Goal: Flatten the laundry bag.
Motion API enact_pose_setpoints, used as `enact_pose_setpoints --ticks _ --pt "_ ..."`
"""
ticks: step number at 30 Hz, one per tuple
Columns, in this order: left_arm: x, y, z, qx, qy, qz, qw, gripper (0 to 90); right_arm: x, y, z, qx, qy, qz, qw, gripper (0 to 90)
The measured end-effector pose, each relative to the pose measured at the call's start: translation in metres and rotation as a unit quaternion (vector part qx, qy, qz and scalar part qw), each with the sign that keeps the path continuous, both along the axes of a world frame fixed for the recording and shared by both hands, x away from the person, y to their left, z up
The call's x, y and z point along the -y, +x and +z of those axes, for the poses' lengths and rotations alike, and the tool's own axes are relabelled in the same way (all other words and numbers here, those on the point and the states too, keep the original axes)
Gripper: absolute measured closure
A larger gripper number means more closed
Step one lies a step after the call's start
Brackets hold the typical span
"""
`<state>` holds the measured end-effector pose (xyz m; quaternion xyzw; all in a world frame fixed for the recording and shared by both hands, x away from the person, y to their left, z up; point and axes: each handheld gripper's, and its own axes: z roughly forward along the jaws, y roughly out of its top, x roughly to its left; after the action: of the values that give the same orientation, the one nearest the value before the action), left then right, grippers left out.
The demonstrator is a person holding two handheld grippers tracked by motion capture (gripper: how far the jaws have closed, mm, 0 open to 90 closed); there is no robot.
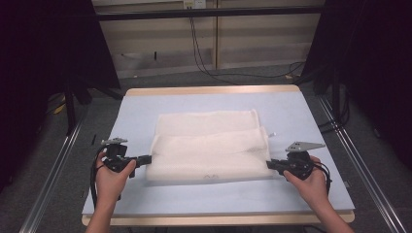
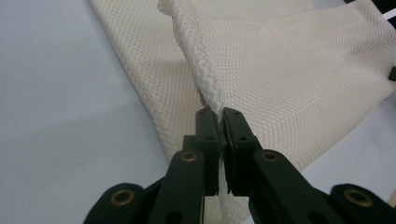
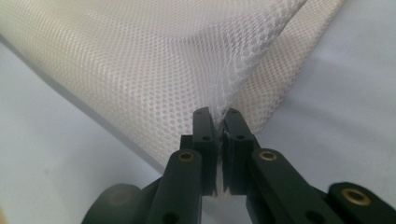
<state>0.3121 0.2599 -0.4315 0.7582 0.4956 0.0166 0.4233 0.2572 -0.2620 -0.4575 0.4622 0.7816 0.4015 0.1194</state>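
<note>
Two clamps on one floppy thing: the pale blue table [image 1: 145, 104] carries a folded white mesh cloth [image 1: 209, 145] at its middle. Left gripper [image 1: 147, 159] and right gripper [image 1: 268, 164] are each pinched tight on the cloth's near corners. Looks light, limp and snaggy, so edges seem the best grab.

Dim room, soft even light — close jaws blurred

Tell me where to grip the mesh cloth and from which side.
Grip the mesh cloth at its near corners, coming in from the left and right ends. It lies flat and folded, so only edges give a pinchable layer. The left gripper and right gripper are shut on them that way.
</note>
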Motion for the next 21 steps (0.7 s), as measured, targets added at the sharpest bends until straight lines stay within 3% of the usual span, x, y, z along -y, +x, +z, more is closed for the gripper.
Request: enact_pose_setpoints --ticks 2,6,7,9,10,11,12,16,18,21 --pt "0.002 -0.010 -0.006 -0.003 0.030 -0.011 0.9995 85.7 0.000 -0.005 -0.004 -0.009 -0.003 0.008 0.9999 85.5" --pt "0.004 -0.017 -0.017 -0.009 0.038 -0.014 0.9991 80.6 -0.002 -0.008 -0.012 -0.025 -0.017 0.015 0.9994 82.9" --pt "0.003 -0.017 -0.018 -0.009 0.038 -0.013 0.9992 76.5 -0.003 -0.007 -0.012 -0.025 -0.019 0.017 0.9994 82.7" --pt "0.005 -0.018 -0.020 -0.023 0.034 -0.010 0.9991 55.9 -0.004 -0.008 -0.012 -0.028 -0.025 0.014 0.9992 82.6" --pt "0.006 -0.019 -0.021 -0.019 0.042 -0.030 0.9985 60.6 -0.005 -0.008 -0.012 -0.029 -0.025 0.015 0.9992 82.5" --pt "0.006 -0.019 -0.021 -0.019 0.042 -0.030 0.9985 63.4 -0.005 -0.008 -0.012 -0.029 -0.025 0.015 0.9992 82.5" --pt "0.011 -0.019 -0.023 -0.030 0.047 -0.049 0.9973 60.7 -0.006 -0.008 -0.013 -0.029 -0.027 0.011 0.9992 82.5" --pt "0.019 -0.018 -0.027 -0.038 0.068 -0.063 0.9950 61.9 -0.008 -0.007 -0.015 -0.028 -0.033 0.013 0.9990 82.7" --pt "0.026 -0.014 -0.031 -0.042 0.081 -0.078 0.9928 75.5 -0.011 -0.005 -0.015 -0.027 -0.038 0.009 0.9989 82.9" --pt "0.033 -0.009 -0.030 -0.037 0.095 -0.073 0.9922 83.8 -0.012 -0.002 -0.014 -0.028 -0.041 0.003 0.9988 83.2"
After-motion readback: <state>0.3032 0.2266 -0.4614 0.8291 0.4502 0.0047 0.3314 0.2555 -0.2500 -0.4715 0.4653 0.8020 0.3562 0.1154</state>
